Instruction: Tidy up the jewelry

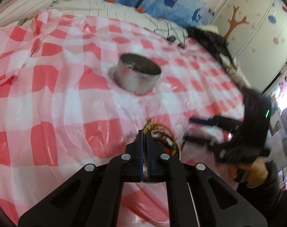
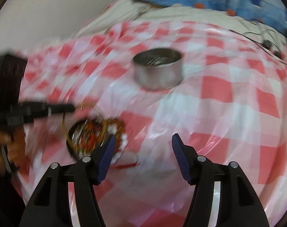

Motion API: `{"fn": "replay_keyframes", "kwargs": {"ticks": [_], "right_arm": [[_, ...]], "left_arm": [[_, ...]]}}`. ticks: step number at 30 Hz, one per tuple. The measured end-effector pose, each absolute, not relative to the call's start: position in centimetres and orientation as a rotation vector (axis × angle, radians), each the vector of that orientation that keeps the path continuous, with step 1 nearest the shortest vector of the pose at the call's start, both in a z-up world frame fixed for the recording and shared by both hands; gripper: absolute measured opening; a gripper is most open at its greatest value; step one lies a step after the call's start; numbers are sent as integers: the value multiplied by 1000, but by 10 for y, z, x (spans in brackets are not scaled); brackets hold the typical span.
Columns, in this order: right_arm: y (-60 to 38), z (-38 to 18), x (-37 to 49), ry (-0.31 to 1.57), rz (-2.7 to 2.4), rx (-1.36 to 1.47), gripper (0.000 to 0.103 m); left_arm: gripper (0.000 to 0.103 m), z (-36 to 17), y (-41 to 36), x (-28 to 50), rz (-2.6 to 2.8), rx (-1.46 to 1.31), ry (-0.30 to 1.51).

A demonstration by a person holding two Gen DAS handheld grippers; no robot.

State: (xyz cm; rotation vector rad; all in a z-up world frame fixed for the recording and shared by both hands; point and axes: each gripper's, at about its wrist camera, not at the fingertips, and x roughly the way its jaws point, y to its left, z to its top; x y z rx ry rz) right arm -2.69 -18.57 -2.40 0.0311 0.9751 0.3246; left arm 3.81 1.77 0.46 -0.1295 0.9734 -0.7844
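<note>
Jewelry pile | beside open right tongs | left tongs pinching gold strand

Left gripper: matte black plastic linkage arms, four round silver pivot pins, slim fingers with blue edges. Right gripper: same black frame, four silver pins, ribbed dark-blue finger pads, white strips visible through slots in the arms. From the left wrist camera, its body shows a small green LED. Right hand: bare skin, dark sleeve.
</note>
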Motion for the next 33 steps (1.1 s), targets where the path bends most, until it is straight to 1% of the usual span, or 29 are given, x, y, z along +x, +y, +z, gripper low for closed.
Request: {"fn": "replay_keyframes", "kwargs": {"ticks": [4, 7, 8, 9, 10, 11, 12, 14, 16, 19, 23, 29, 30, 31, 32, 33], "right_arm": [[-163, -37, -32, 1030, 386, -104, 61], [-158, -43, -31, 1028, 376, -117, 63], [-160, -43, -30, 1021, 372, -112, 63], [-161, -43, -31, 1018, 370, -105, 60], [-163, -42, -31, 1014, 380, -88, 45], [-164, -41, -31, 1015, 395, -64, 32], [-166, -40, -31, 1015, 404, -52, 14], [-168, -36, -32, 1011, 404, -53, 7], [-172, -33, -31, 1001, 393, -45, 4], [-183, -23, -30, 965, 355, -13, 4], [-196, -13, -31, 925, 322, 29, 4], [-191, -17, -29, 948, 329, -3, 4], [-191, -17, -29, 950, 338, 3, 7], [-191, -17, -29, 947, 338, -2, 29], [-189, -16, -30, 941, 327, -20, 45], [-187, -17, -30, 943, 323, -36, 66]], "left_arm": [[3, 9, 27, 43, -760, -169, 950], [3, 12, 27, 43, -754, -165, 939], [3, 11, 26, 43, -754, -162, 939], [3, 11, 26, 44, -755, -164, 941], [3, 11, 26, 44, -760, -170, 942], [3, 11, 27, 44, -778, -189, 942], [3, 12, 28, 44, -808, -221, 937], [3, 15, 29, 41, -845, -254, 919], [3, 18, 29, 41, -873, -278, 908], [3, 20, 33, 41, -913, -333, 894], [3, 23, 33, 39, -920, -337, 875], [3, 19, 32, 41, -888, -316, 892], [3, 19, 32, 42, -883, -309, 892], [3, 19, 32, 42, -882, -308, 892], [3, 19, 32, 42, -881, -309, 893], [3, 18, 32, 42, -877, -304, 895]]}}
